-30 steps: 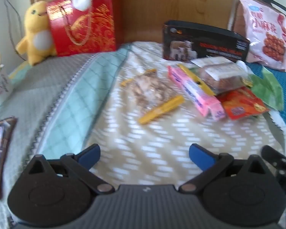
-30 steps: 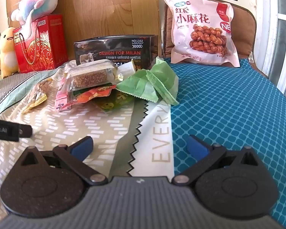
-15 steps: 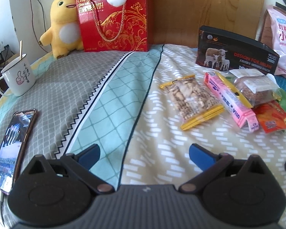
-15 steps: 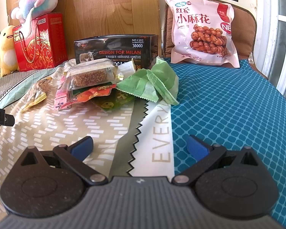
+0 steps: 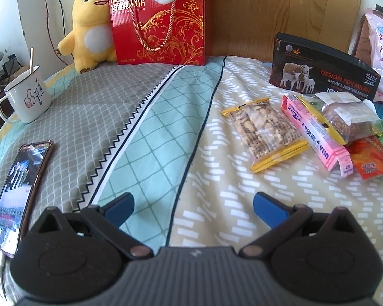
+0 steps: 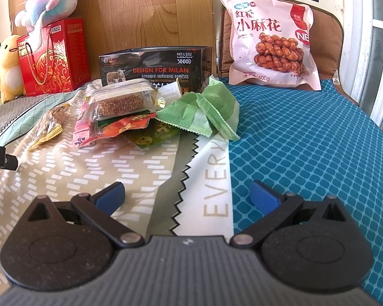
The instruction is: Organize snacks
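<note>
While both grippers, left gripper [image 5: 193,205] and right gripper [image 6: 187,193], hover wide open and empty, clear yellow-edged nut packet [image 5: 264,134] lies mid-bed beside pink carton [image 5: 316,134].

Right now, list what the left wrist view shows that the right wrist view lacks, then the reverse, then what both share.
Left wrist only: the white mug and the phone on the bedspread. Right wrist only: the green wrappers and the blue patterned cover. Both: the red biscuit box, yellow plush, black sheep box, nut packet, pink box.
</note>
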Demonstrator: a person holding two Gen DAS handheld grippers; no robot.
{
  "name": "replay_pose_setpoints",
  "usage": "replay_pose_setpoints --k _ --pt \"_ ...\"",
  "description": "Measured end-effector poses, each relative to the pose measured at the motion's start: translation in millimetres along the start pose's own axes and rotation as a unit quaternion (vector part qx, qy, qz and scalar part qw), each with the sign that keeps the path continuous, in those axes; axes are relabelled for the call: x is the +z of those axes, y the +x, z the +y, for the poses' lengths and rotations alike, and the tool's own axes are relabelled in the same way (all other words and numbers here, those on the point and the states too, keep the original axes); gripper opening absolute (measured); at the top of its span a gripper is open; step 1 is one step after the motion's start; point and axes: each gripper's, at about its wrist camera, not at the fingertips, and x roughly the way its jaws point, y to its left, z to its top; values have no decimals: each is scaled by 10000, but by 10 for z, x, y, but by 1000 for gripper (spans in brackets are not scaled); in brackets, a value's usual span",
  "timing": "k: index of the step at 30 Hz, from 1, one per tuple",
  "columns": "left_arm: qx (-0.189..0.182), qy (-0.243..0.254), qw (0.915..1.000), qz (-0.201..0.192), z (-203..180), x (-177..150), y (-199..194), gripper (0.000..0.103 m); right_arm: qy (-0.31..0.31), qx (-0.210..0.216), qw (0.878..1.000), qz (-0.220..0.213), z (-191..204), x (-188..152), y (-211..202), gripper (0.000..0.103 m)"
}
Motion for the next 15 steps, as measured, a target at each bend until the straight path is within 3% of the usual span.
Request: replay_pose_setpoints --k 8,12,15 --pt "-176 -138 9997 16 91 -11 46 103 317 273 9991 -120 -108 9 -32 103" --pt "-539 -46 9985 -61 205 -13 25 103 484 633 9967 -152 -302 154 -93 102" --pt "-972 197 9950 -143 322 113 -20 89 107 676 9962 -535 -453 497 -270 90"
